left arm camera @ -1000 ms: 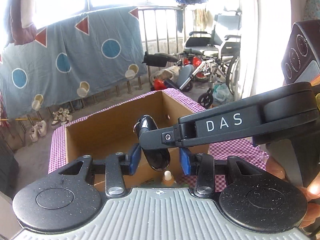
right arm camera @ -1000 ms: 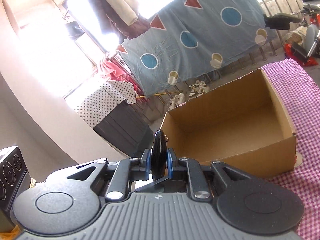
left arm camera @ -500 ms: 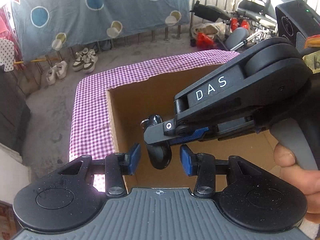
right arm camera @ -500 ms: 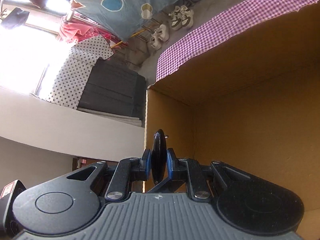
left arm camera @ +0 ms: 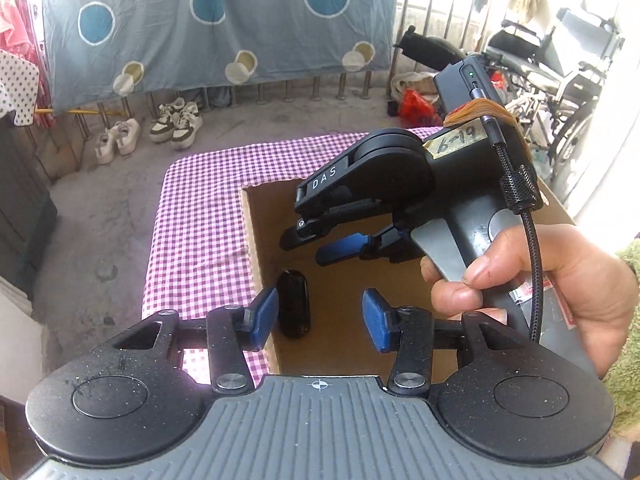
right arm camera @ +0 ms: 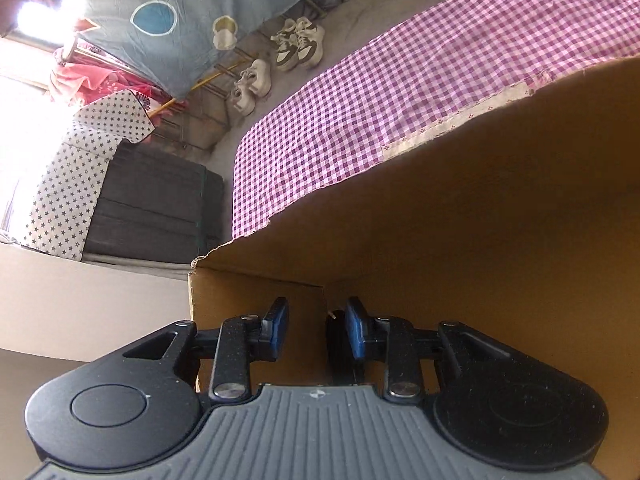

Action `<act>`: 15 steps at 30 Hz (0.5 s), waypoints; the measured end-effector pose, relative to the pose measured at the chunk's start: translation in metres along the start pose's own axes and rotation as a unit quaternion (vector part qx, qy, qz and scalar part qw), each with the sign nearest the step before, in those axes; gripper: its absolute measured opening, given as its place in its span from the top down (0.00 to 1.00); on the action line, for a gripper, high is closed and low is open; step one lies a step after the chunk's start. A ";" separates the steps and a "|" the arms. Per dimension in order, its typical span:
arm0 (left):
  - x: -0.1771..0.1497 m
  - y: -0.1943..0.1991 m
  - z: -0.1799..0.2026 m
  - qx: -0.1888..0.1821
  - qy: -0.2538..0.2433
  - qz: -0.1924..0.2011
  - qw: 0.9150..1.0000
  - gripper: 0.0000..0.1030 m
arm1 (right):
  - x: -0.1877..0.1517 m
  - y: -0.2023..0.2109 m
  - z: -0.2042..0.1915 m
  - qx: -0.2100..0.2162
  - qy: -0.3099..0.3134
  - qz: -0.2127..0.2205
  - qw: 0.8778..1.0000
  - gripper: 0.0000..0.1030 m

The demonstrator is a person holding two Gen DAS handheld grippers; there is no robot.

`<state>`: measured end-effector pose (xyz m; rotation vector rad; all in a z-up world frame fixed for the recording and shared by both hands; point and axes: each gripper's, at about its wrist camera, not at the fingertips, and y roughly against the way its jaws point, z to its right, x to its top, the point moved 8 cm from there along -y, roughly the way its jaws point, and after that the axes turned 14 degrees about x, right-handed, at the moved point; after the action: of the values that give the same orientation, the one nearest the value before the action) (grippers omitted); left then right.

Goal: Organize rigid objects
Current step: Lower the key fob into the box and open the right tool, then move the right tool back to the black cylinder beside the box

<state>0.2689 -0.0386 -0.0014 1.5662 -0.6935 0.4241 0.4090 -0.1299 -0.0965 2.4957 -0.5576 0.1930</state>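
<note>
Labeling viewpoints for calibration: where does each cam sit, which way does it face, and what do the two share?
Left wrist: on the left gripper, angled down over the cardboard box; sees the black object on the box floor, the right gripper and the hand holding it. Its fingers are opening, nothing between them.
Right wrist: on the right gripper, low inside the box, facing a corner; only its own opening fingers show, nothing pressed.
Shared: box, checkered cloth, white shoes, blue sheet.
</note>
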 end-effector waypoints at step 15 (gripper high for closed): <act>-0.004 0.096 0.005 -0.058 0.011 0.095 0.994 0.42 | -0.064 0.171 -0.054 0.099 0.090 0.077 0.988 0.43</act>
<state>0.2032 -0.0437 0.0681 1.3891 -0.8389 0.5309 0.2768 -0.2055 0.0179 2.5905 -0.6840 0.5514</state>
